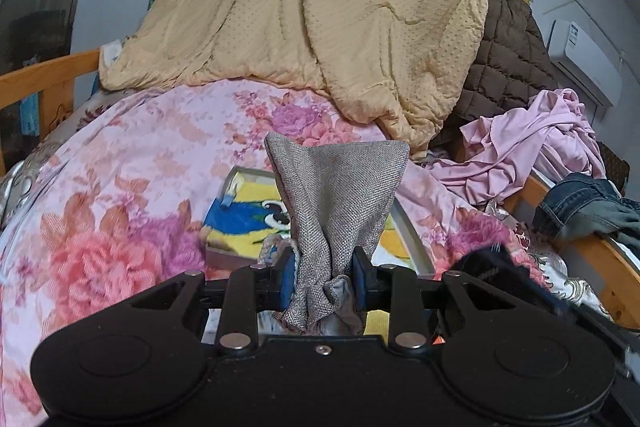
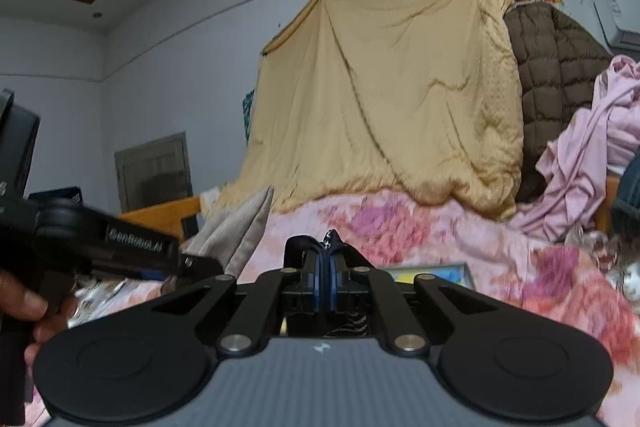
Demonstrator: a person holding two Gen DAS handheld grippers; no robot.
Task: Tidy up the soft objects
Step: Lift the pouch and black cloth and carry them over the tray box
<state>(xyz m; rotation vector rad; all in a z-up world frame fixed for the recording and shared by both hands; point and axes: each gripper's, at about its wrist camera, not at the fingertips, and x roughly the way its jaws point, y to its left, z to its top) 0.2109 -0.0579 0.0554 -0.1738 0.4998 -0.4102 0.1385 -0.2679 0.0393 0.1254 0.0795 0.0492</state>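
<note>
My left gripper (image 1: 324, 277) is shut on a grey woven cloth (image 1: 340, 203), bunched between the blue pads and standing up above the floral bedspread (image 1: 120, 187). The same cloth shows at the left of the right wrist view (image 2: 240, 227), held by the left gripper's black body (image 2: 120, 247). My right gripper (image 2: 325, 275) is shut on a thin dark fabric item with white print (image 2: 332, 239) that pokes up between the fingers. Below the cloth lies a box with a yellow and blue cartoon picture (image 1: 248, 215).
A yellow quilt (image 1: 320, 7) hangs at the back. A brown quilted jacket (image 1: 508, 67), a pink garment (image 1: 532, 147) and jeans (image 1: 588, 207) are piled at the right by the wooden bed frame (image 1: 560, 227). An air conditioner (image 1: 580, 59) is on the wall.
</note>
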